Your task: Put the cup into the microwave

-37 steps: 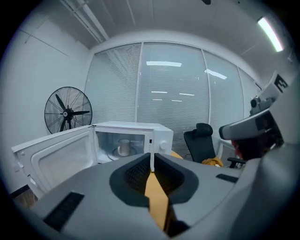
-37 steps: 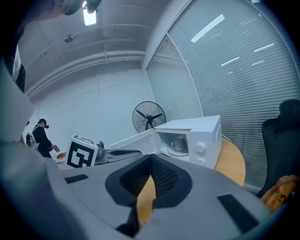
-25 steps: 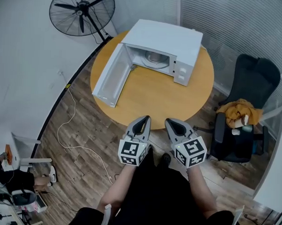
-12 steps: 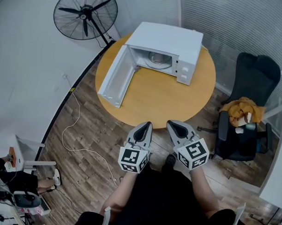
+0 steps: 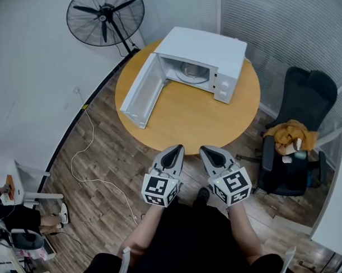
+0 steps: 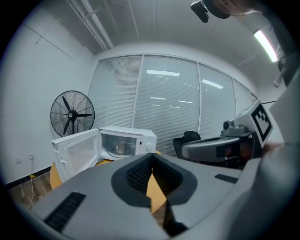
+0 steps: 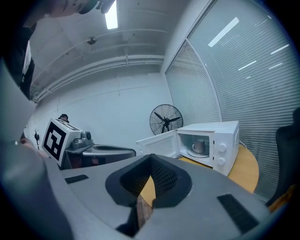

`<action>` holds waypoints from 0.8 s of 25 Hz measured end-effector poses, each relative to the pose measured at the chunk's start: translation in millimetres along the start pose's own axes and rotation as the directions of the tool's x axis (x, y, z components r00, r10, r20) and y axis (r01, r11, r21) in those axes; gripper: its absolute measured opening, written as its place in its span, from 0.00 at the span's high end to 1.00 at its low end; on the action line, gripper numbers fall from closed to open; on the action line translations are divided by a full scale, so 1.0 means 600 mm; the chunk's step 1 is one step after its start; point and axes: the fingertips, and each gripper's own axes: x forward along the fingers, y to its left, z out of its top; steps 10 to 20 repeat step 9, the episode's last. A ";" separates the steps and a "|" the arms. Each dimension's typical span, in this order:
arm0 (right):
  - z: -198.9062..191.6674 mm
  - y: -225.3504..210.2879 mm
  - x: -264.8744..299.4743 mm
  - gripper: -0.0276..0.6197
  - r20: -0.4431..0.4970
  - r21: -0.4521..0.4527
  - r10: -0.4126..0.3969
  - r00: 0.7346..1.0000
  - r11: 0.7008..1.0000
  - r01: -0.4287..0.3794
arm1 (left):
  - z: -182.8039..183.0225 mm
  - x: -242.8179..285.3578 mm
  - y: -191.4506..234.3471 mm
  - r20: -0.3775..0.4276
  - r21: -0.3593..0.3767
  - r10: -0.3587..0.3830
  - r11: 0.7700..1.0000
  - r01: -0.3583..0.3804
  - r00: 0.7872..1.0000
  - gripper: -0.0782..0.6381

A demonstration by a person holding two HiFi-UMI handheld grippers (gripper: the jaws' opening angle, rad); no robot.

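We are holding both grippers close to our body, side by side, just off the near edge of the round wooden table (image 5: 194, 120). The left gripper (image 5: 174, 147) is clenched, its jaws meeting at the tips with nothing between them, and the right gripper (image 5: 207, 151) is clenched and empty in the same way. Both are pointing toward the white microwave (image 5: 205, 47), which is sitting at the far side of the table with its door (image 5: 140, 92) swinging wide open to the left. The cup (image 6: 121, 148) is standing upright inside the microwave on the glass plate, well apart from both grippers. A floor fan (image 5: 105, 16) is standing beyond the table, and a black chair (image 5: 298, 104) with a yellow cloth (image 5: 288, 134) is sitting to the right.
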 end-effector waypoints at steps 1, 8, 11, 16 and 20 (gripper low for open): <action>0.000 0.002 0.000 0.95 -0.001 -0.001 0.004 1.000 1.000 -0.004 | 0.000 0.000 -0.001 0.001 0.000 -0.002 1.000 0.002 1.000 0.90; -0.003 0.002 0.001 0.95 -0.007 -0.006 0.007 1.000 1.000 -0.007 | -0.013 0.000 0.004 -0.023 0.039 -0.003 0.999 0.004 1.000 0.90; -0.004 0.001 0.001 0.95 -0.008 -0.005 0.007 1.000 1.000 -0.007 | -0.015 0.000 0.005 -0.026 0.036 -0.003 0.999 0.004 1.000 0.90; -0.004 0.001 0.001 0.95 -0.008 -0.005 0.007 1.000 1.000 -0.007 | -0.015 0.000 0.005 -0.026 0.036 -0.003 0.999 0.004 1.000 0.90; -0.004 0.001 0.001 0.95 -0.008 -0.005 0.007 1.000 1.000 -0.007 | -0.015 0.000 0.005 -0.026 0.036 -0.003 0.999 0.004 1.000 0.90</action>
